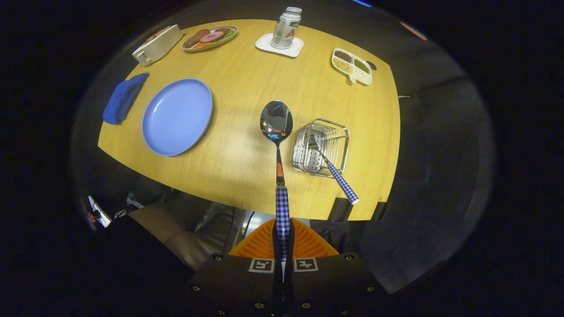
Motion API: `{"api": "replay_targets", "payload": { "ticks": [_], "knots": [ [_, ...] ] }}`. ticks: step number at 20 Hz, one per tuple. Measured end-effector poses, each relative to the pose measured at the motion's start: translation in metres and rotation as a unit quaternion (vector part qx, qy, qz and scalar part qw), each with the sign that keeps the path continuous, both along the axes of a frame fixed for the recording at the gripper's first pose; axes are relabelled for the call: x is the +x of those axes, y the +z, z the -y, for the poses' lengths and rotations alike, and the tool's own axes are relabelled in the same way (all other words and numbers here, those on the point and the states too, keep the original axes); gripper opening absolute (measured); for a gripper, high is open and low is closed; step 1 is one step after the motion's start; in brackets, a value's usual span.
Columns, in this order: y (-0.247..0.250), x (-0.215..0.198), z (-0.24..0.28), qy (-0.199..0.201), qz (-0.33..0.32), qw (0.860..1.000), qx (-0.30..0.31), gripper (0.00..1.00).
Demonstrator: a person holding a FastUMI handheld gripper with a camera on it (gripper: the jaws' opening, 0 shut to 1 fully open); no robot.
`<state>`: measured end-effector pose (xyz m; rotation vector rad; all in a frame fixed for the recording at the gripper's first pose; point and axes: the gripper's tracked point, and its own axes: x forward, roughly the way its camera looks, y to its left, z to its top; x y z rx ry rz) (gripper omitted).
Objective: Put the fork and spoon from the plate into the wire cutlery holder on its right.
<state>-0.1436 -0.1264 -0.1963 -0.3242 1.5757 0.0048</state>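
My gripper [282,233] is shut on the blue-checked handle of the spoon [276,121]. The spoon sticks out straight ahead of the fingers, high above the wooden table [246,88], its shiny bowl hanging just left of the wire cutlery holder [320,147]. The fork [337,174] stands in that holder, tines down, with its checked handle leaning out over the near rim toward me. The blue plate [177,116] lies bare on the table, to the left of the spoon and the holder.
A blue cloth [123,97] lies left of the plate. Farther back stand a white box [157,44], a dish of food [210,37], a can on a white coaster [285,28] and a divided snack tray [351,66]. A person's legs are below the table's near edge.
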Motion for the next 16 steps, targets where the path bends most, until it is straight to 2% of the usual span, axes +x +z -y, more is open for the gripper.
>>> {"api": "replay_targets", "payload": {
  "ticks": [3, 10, 16],
  "knots": [
    [0.009, -0.005, 0.017, -0.016, -0.008, 1.0, -0.009, 0.02],
    [0.01, -0.011, 0.044, -0.022, -0.049, 0.998, -0.027, 0.02],
    [-0.008, -0.009, 0.053, -0.016, -0.12, 0.991, -0.052, 0.01]
  ]
}}
